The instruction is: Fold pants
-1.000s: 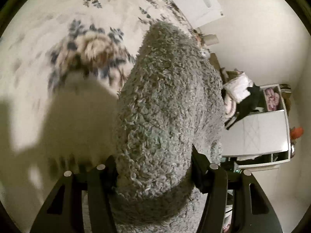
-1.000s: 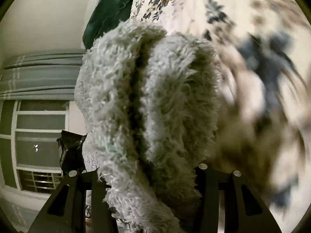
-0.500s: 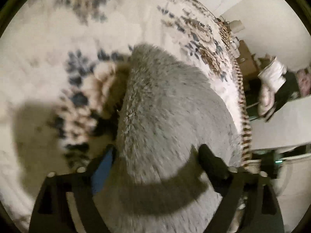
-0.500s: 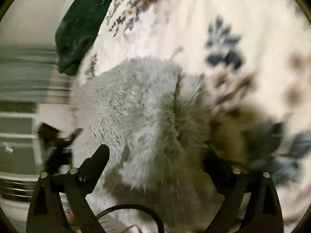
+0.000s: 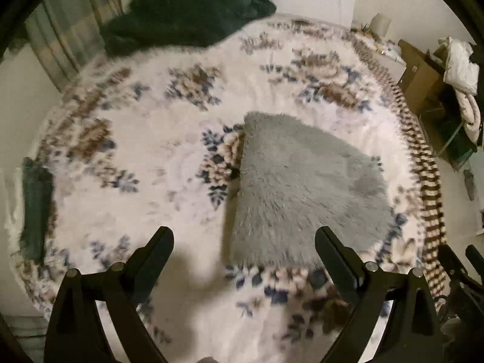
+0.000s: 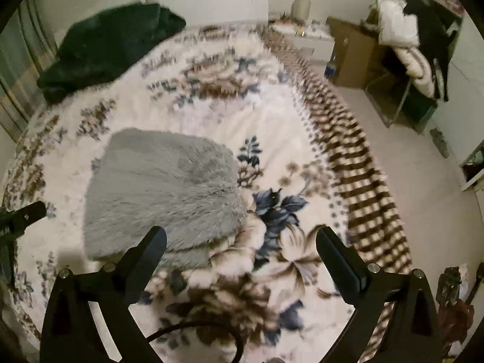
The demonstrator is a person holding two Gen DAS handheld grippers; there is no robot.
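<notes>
Pants folded, apparently clear of fingers

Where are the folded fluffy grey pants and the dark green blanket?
Folded fluffy grey pants [image 5: 302, 193], left wrist view, middle of the top layer.
Dark green blanket [image 6: 106, 48], right wrist view, centre of the heap.

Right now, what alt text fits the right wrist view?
Folded fluffy grey pants lie on a white floral bedspread, free of the open right gripper above them. A dark green blanket sits at the bed's far corner.
</notes>
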